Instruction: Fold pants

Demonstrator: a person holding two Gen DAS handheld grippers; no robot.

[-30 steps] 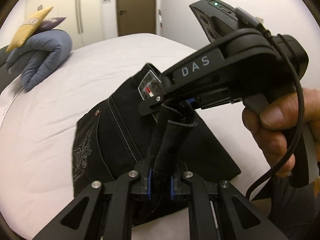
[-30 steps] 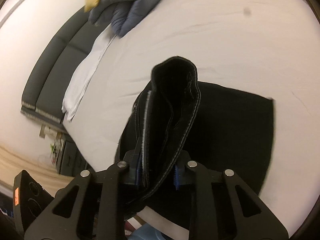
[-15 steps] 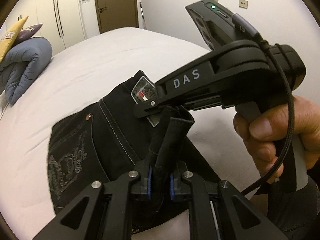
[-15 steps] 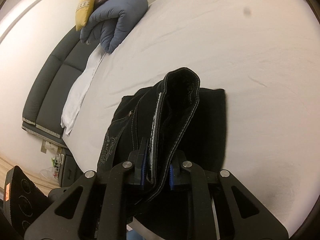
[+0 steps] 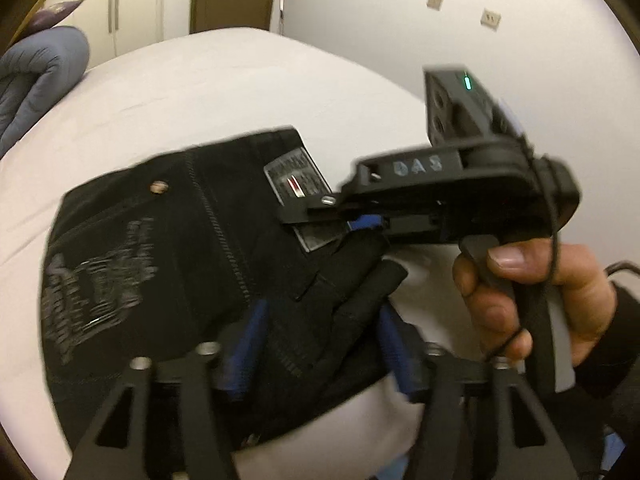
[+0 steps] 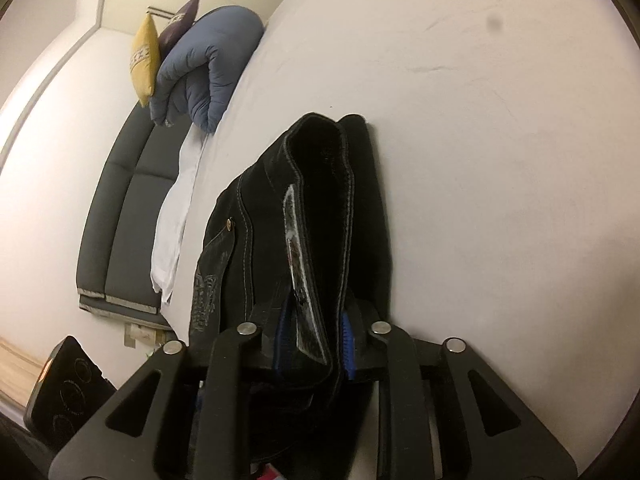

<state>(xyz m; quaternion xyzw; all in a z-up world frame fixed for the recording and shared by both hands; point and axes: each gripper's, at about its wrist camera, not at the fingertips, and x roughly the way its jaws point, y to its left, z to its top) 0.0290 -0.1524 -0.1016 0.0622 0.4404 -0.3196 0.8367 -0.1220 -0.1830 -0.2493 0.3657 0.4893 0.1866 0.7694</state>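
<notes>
The black pants (image 5: 192, 264) lie folded on the white bed (image 5: 224, 80), near its front edge, with the back side up: a pale embroidered pocket, a small metal rivet and a grey brand patch (image 5: 298, 184) at the waistband are visible.

In the left wrist view the left gripper (image 5: 316, 344) stands just over the near edge of the pants. Its jaws have just been opening and now stand wide. A fold of black cloth still rises between the blue fingers (image 5: 244, 344), but the pads do not press on it. This picture is blurred, so I cannot say if the cloth touches one pad lightly.

The right gripper (image 6: 314, 336) comes into the same view from the right side, held by a hand (image 5: 532, 304) in a dark sleeve, with its tip at the brand patch. In the right wrist view its jaws are narrow and have just been opening a little, and the thick waistband edge with the patch is still pinched between its blue fingers (image 6: 348, 336). This edge stands upright from the bed, while the rest of the pants lies flat beyond it.

At the far side of the bed there is a rolled blue duvet (image 6: 208, 72) with a yellow cushion (image 6: 145, 58) and a purple cushion (image 6: 182, 20) leaning against it. A dark grey headboard (image 6: 128, 208) runs along that side.
</notes>
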